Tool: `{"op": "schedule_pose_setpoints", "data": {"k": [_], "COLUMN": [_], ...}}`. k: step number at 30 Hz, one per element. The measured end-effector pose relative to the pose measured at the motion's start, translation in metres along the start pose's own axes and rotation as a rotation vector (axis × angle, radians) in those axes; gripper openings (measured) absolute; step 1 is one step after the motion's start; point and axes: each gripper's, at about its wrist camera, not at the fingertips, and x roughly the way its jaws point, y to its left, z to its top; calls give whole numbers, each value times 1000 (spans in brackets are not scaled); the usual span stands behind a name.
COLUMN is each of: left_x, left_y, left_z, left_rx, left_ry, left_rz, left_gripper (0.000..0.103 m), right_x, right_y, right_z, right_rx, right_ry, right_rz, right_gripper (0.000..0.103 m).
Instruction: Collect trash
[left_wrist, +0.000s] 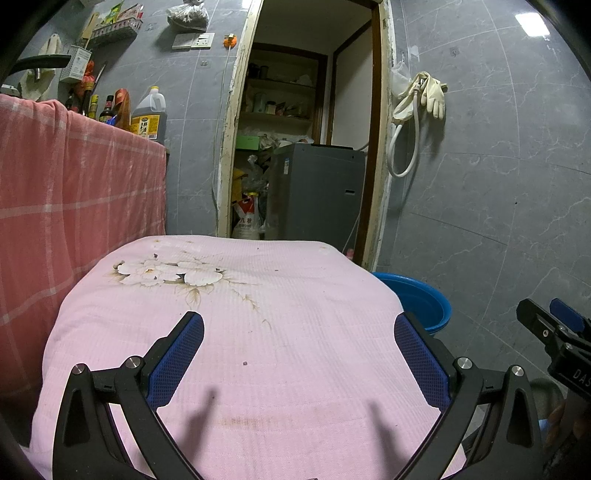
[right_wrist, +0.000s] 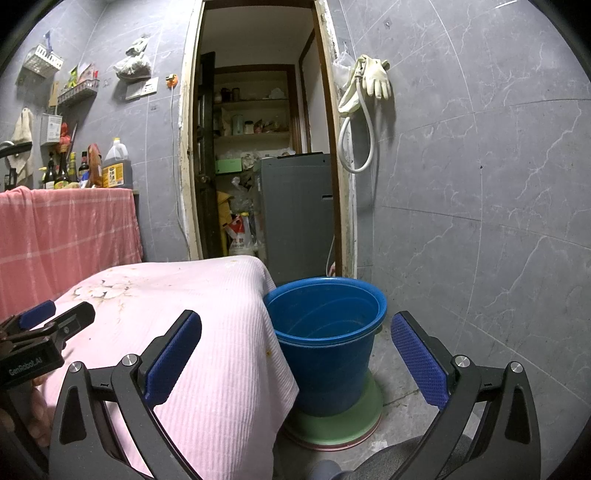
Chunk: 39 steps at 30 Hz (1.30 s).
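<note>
My left gripper (left_wrist: 299, 332) is open and empty above a table covered in a pink flowered cloth (left_wrist: 236, 317). My right gripper (right_wrist: 295, 332) is open and empty, to the right of the table (right_wrist: 192, 317), facing a blue bucket (right_wrist: 328, 339) on the floor. The bucket's rim shows past the table's right edge in the left wrist view (left_wrist: 424, 302). The bucket looks empty inside. No loose trash shows on the cloth, only small stains and a tiny dark speck (left_wrist: 245, 363). Each gripper shows in the other's view, the right (left_wrist: 554, 332) and the left (right_wrist: 48, 325).
The bucket stands on a green basin (right_wrist: 340, 424). A red checked cloth (left_wrist: 74, 192) drapes a counter at left with bottles and an oil jug (left_wrist: 149, 114). An open doorway (right_wrist: 258, 147) shows shelves and a grey machine (right_wrist: 299, 210). Gloves and a hose (right_wrist: 369, 85) hang on the grey tiled wall.
</note>
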Motion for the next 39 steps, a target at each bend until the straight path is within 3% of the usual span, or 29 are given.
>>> {"op": "schedule_pose_setpoints", "data": {"k": [39], "left_x": [-1], "left_y": [2], "left_z": [-1], "left_rx": [-4], "left_ry": [4], "left_rz": [4], "left_gripper": [101], "right_x": [0], "right_y": [-1], "right_z": [0], "right_rx": [1], "right_ry": [1], "right_rz": [1], "right_gripper": [103]}}
